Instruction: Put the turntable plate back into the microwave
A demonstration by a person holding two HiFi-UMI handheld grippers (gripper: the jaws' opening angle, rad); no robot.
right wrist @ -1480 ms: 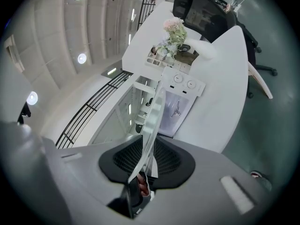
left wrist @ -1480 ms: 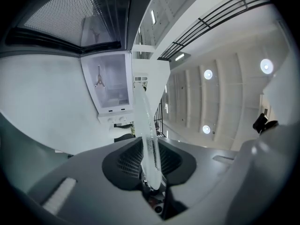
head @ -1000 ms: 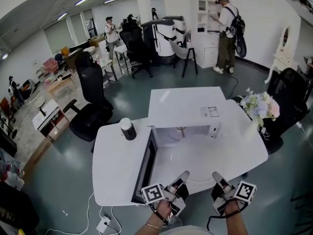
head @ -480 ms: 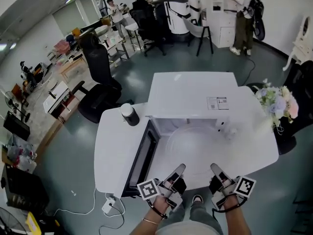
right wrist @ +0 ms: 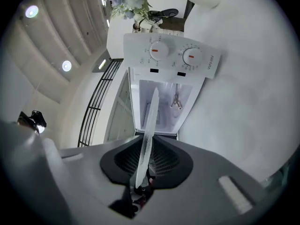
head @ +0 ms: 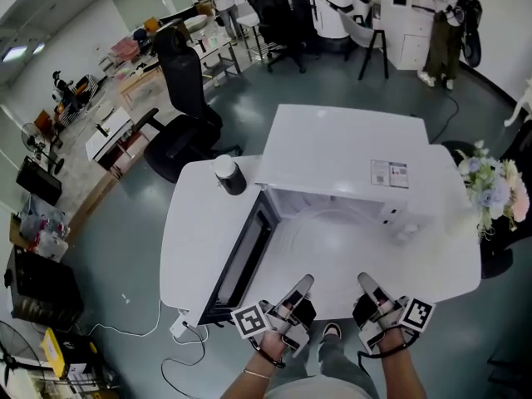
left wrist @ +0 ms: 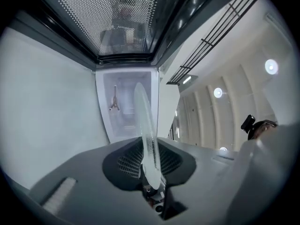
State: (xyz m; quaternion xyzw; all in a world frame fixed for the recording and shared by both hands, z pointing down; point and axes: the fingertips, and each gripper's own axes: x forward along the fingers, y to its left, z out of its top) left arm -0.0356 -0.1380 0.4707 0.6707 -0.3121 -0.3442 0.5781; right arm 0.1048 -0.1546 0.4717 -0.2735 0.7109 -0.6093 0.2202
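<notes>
We are holding both hands low, just past the near edge of the white bench point(head: 191, 248), forearms side by side. The left gripper point(head: 301, 286) and the right gripper point(head: 366, 284) are pointing roughly level toward the open front of the white microwave point(head: 341, 152), their marker cubes sitting to the outer sides.

Between them we are carrying the clear round glass turntable plate point(head: 332, 252). It is lying flat above the near half of the bench, just in front of the microwave's cavity. In the head view it is showing only as faint curved rims, and in both gripper views it is appearing thin and edge-on.

The jaws of each gripper are standing narrow and pinching the plate's near rim, the left gripper on its left part and the right on its right.

The microwave's dark-windowed door point(head: 241, 260) is hanging open toward the bench's left edge. A black cylinder with a white top point(head: 226, 173) is standing near the far left corner.
</notes>
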